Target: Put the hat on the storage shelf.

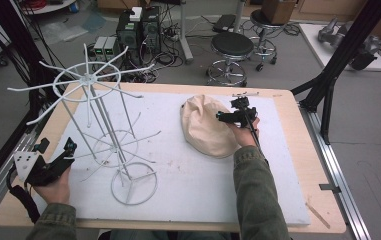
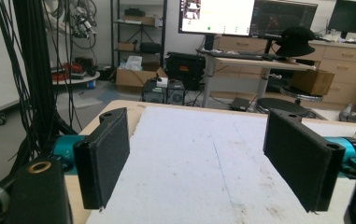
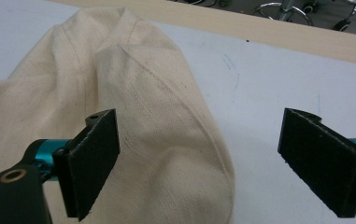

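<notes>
My right gripper (image 3: 199, 163) spread wide over the cream cap (image 3: 133, 116); cap's edge runs between my fingers (image 3: 94, 158), crown under the one at that view's left, bare white mat (image 3: 269, 84) under the other; touching or hovering, cannot tell; cap's near part cut off; soft, seamed cloth, lightly speckled; left gripper (image 2: 203, 163) spread, holding nothing, well apart from cap.

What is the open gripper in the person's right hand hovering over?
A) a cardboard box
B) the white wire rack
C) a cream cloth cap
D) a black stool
C: the right gripper sits with its jaws wide apart over the edge of the cream cloth cap, not yet clamped on it.
</notes>
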Available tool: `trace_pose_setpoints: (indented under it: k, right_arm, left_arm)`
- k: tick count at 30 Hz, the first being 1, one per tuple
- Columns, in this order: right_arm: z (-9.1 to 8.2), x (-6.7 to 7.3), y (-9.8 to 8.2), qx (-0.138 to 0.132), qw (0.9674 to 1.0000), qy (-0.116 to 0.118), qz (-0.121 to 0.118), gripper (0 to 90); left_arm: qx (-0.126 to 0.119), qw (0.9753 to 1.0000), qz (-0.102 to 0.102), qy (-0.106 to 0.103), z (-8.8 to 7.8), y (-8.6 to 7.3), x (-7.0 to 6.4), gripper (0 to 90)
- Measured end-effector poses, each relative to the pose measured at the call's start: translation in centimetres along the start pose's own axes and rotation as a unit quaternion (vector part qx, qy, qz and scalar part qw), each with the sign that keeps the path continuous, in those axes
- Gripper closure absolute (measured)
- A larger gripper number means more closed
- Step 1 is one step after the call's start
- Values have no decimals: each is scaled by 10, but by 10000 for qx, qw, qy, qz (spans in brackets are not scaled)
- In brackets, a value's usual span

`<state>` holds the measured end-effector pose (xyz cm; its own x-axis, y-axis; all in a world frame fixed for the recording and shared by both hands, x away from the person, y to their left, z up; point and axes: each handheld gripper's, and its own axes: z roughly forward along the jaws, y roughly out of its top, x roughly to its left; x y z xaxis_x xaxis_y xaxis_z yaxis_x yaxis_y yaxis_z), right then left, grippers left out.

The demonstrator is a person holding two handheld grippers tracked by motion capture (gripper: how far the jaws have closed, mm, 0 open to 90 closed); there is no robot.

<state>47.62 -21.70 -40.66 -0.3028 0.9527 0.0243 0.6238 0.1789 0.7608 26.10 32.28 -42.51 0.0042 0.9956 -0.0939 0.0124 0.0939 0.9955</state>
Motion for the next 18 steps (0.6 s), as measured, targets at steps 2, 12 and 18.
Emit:
trace_pose_setpoints:
  k: [2, 12, 18]
  right_arm:
    - [1, 0, 0, -1, 10000, -19, -20, 120]
    - [12, -1, -6, 199, 9997, -63, 124, 119]
    - [20, -2, -11, 611, 9979, -40, 207, 121]
  left_arm:
    - [6, 10000, 2, 3, 0, 0, 0, 231]
    - [10, 10000, 2, -6, 0, 0, 0, 231]
    - [13, 10000, -19, 1, 0, 0, 1, 231]
